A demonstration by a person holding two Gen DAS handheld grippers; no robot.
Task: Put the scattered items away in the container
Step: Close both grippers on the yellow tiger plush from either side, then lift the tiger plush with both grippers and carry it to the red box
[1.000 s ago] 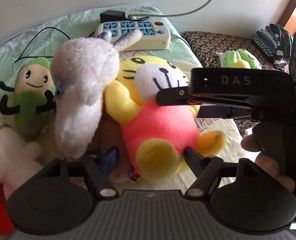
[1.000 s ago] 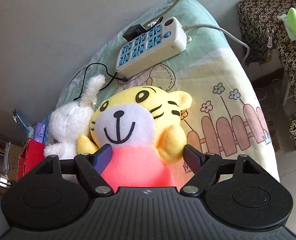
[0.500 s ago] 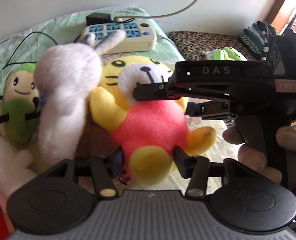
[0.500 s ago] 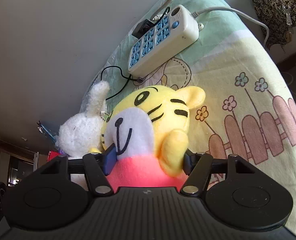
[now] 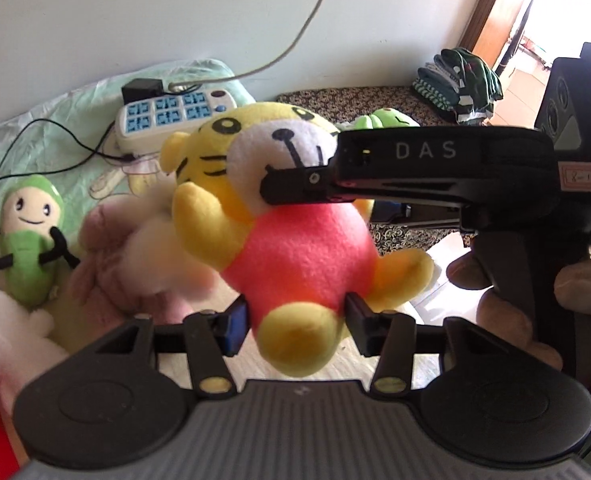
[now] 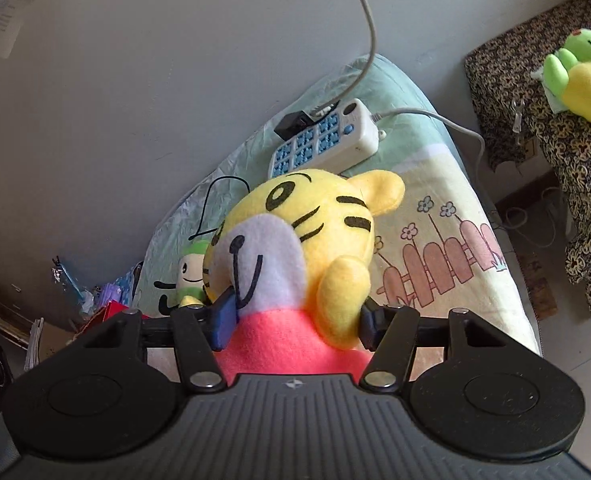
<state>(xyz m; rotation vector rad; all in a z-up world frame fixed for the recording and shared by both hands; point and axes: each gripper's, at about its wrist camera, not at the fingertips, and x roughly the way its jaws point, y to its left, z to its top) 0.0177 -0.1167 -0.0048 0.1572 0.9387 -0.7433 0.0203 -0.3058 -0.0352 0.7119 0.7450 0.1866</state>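
We are seeing a tiger plush (image 5: 295, 216) in yellow with black stripes, a white muzzle and a pink-red body. A bean plush (image 5: 29, 240) is showing green and cream with black limbs. The power strip (image 6: 327, 140) is showing cream with blue sockets. The bed cover (image 6: 447, 240) is showing pale green and yellow with pink fence pickets.

Both grippers' fingers (image 5: 237, 322) pinch tiger plush (image 5: 295, 252).

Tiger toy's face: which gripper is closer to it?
Right. The right gripper clamps the tiger toy at its chin; the left gripper, jaws closing, pinches its belly by the foot, farther down.
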